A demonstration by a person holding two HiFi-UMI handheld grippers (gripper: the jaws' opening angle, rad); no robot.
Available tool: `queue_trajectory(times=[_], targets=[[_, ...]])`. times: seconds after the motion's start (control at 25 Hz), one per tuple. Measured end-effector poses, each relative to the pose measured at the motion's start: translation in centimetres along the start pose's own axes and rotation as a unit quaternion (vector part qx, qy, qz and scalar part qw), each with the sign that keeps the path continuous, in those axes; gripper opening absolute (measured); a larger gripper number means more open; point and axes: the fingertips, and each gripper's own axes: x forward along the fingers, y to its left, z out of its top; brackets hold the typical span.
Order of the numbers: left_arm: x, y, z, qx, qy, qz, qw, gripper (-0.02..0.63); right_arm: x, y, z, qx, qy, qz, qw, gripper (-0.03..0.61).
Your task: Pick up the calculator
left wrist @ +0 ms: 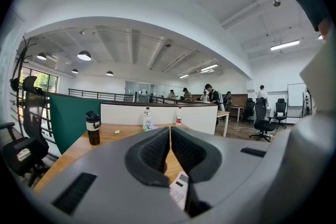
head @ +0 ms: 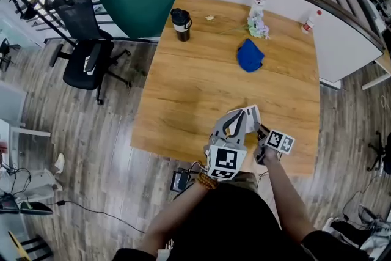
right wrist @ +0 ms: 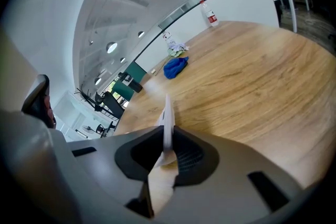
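The left hand-held gripper [head: 234, 121] hides part of the calculator [head: 251, 115].

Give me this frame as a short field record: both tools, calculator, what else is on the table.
right tool: shut on the flat white plastic calculator, gripped edge-on
left tool: jaws together, nothing between them
calculator position: tilted, near the front edge of the light wooden table, appears lifted off it
far side of table: black lidded tumbler, crumpled blue cloth, clear plastic bottle, small red-capped bottle
beside table: black office chair
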Motion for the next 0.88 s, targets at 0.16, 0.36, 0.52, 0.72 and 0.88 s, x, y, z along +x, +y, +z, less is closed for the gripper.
queue_trajectory(times=[0.16,0.36,0.52,0.72,0.88], targets=[[-0.4,-0.4,0.2,-0.007,-0.004,0.002,1.0,0.023,-0.6,-0.1,-0.1,0.0,-0.004,-0.005,1.0,0.061],[-0.8,-0.5,-0.4,-0.009,-0.002,0.002,1.0,0.023,-0.6,0.9,0.4,0.006,-0.014,0.01,1.0,0.06],[-1.2,-0.5,-0.3,-0.004,-0.002,0.004,1.0,0.023,-0.9,1.6,1.1,0.009,-0.03,0.022,0.999,0.06],[-1.3,0.0,0.3,-0.001,-0.007,0.01,0.9999,0.023,-1.7,3.7,2.8,-0.003,-0.053,0.039,0.998,0.061],[-1.9,-0.1,0.2,-0.001,-0.009,0.01,0.9999,0.023,-2.4,5.7,3.5,-0.019,-0.069,0.058,0.996,0.061]])
